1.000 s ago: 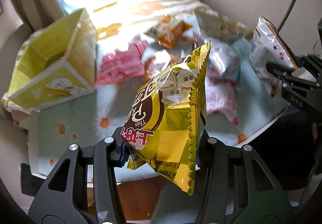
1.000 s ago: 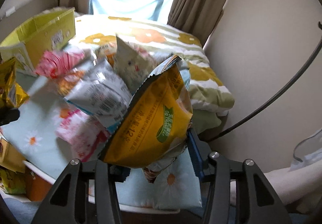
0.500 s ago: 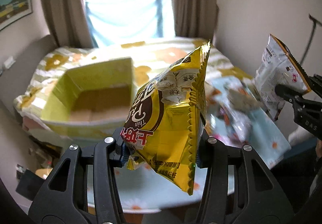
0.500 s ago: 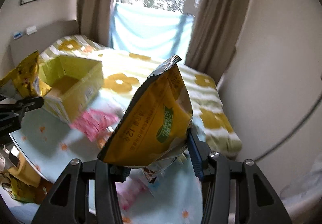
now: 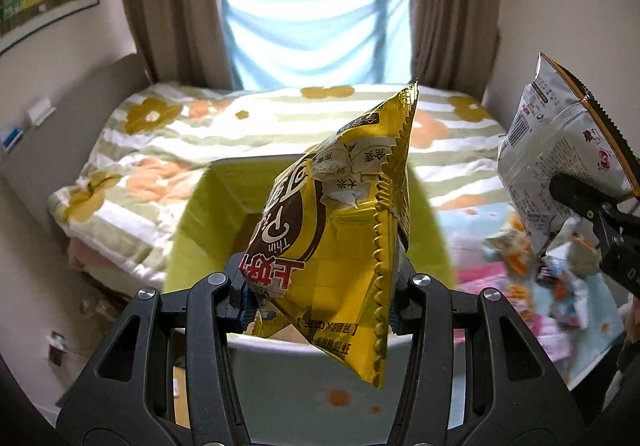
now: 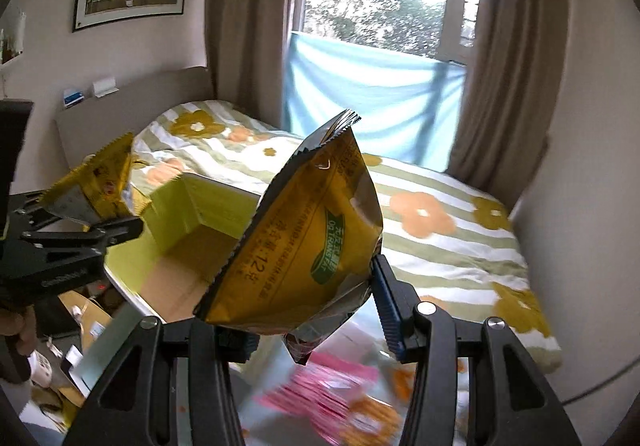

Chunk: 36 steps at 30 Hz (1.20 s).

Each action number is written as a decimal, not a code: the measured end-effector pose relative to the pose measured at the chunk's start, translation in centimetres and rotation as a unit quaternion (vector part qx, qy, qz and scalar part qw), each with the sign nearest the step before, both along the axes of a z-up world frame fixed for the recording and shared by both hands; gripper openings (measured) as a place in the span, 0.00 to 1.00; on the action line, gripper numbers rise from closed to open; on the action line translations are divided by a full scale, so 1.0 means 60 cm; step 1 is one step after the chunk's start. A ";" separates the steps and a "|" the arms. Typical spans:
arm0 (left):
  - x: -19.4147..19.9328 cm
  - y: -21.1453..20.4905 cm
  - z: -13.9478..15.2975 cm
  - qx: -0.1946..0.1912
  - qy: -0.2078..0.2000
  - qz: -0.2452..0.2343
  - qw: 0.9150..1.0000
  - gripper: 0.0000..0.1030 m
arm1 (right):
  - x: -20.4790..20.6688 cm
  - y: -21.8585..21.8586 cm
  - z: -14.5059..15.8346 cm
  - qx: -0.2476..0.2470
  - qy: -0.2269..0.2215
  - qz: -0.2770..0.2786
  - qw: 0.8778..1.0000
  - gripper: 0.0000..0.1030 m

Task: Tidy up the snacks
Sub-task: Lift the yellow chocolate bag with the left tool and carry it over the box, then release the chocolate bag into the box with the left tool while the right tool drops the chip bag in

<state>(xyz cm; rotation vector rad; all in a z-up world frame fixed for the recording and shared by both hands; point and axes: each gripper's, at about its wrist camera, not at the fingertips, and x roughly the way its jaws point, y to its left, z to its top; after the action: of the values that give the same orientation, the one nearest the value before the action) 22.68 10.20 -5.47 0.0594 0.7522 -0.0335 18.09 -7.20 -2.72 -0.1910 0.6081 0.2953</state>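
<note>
From the left wrist, the left hand-held gripper (image 5: 320, 294) clamps a yellow snack bag (image 5: 340, 230) upright between its fingers, above the open yellow-green cardboard box (image 5: 208, 205) on the table (image 5: 288, 378).

From the right wrist, the right hand-held gripper (image 6: 316, 310) pinches an orange-yellow snack bag (image 6: 304, 242), tilted, near that box (image 6: 200, 205); blurred pink packets (image 6: 320, 390), probably wafers, lie below.

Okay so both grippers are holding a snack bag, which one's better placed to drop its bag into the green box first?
Probably the left. The left gripper holds its yellow bag directly before the open green box. The right gripper, shut on its orange bag, sits off to the box's side.
</note>
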 end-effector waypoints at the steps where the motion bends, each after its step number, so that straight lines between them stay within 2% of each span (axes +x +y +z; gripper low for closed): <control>1: 0.017 0.016 -0.006 0.001 0.007 0.002 1.000 0.43 | 0.010 0.012 -0.003 0.001 0.004 0.003 1.000 0.44; 5: 0.077 0.066 -0.038 0.012 0.039 0.002 0.999 0.43 | 0.043 0.078 -0.028 0.004 0.025 0.003 1.000 0.44; 9: 0.131 0.107 -0.090 0.021 0.087 -0.007 0.996 0.43 | 0.062 0.108 -0.052 0.008 0.050 -0.005 0.999 0.44; 14: 0.151 0.109 -0.143 0.025 0.134 -0.020 0.990 0.43 | 0.087 0.128 -0.098 0.004 0.094 -0.015 0.995 0.44; 16: 0.154 0.106 -0.158 0.023 0.146 -0.023 0.989 0.46 | 0.092 0.131 -0.107 -0.002 0.104 -0.020 0.994 0.44; 17: 0.154 0.104 -0.165 0.024 0.150 -0.027 0.988 0.53 | 0.095 0.130 -0.114 -0.005 0.111 -0.021 0.994 0.44; 20: 0.148 0.094 -0.173 0.040 0.160 -0.027 0.986 1.00 | 0.103 0.130 -0.129 -0.010 0.124 -0.018 0.992 0.44; 22: 0.135 0.093 -0.163 0.042 0.149 -0.026 0.988 1.00 | 0.108 0.126 -0.137 -0.010 0.131 -0.018 0.991 0.44; 29: 0.092 0.105 -0.146 0.024 0.157 -0.020 0.987 1.00 | 0.105 0.115 -0.149 -0.007 0.149 -0.022 0.989 0.44; 33: 0.073 0.119 -0.141 0.020 0.153 -0.009 0.988 1.00 | 0.097 0.121 -0.149 -0.030 0.145 -0.016 0.989 0.44; 36: 0.064 0.129 -0.134 0.015 0.148 -0.001 0.989 1.00 | 0.095 0.125 -0.145 -0.029 0.142 -0.010 0.989 0.44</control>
<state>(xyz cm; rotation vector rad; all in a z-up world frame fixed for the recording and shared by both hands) 26.50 17.94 -13.51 0.0855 1.0501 -0.0321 23.76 0.31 -11.41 -0.1996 0.9018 0.2872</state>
